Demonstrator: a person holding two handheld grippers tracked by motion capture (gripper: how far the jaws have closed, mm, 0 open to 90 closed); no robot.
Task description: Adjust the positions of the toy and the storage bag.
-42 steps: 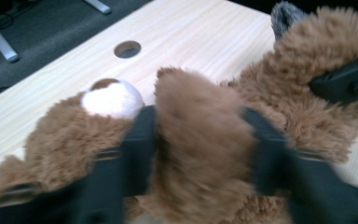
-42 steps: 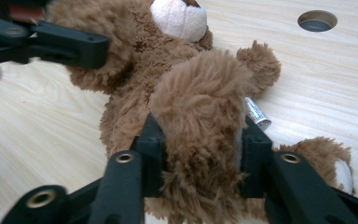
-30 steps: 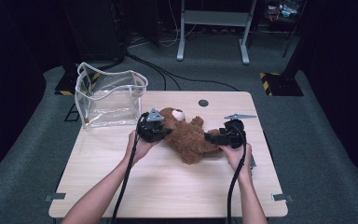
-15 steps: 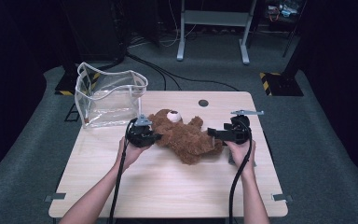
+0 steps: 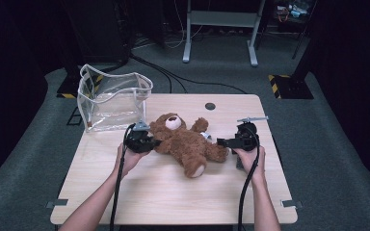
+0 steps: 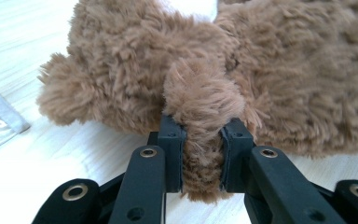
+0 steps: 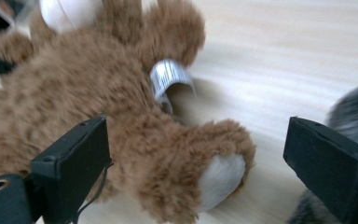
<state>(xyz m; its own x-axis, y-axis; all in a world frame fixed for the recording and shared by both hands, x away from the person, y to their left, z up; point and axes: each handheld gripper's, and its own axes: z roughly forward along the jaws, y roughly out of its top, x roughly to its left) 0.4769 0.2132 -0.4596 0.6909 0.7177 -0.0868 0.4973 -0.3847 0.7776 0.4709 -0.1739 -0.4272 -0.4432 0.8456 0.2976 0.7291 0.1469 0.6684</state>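
Observation:
A brown teddy bear lies on its back across the middle of the wooden table, head toward the far side. My left gripper is at the bear's left side, shut on one furry arm, which bulges out between the pads. My right gripper is at the bear's right side and its jaws have just been opening. In the right gripper view the right gripper stands wide, with the bear's leg and pale foot sole loose between the jaws. A white label sticks out of the bear.
A clear plastic zip bag stands open at the table's far left corner, just behind my left gripper. A round cable hole is at the far edge. Bare wood lies in front of the bear.
The left gripper has moved left and down toward the table, pulling the bear with it by the arm. The right gripper's jaws have spread apart off the bear's leg.

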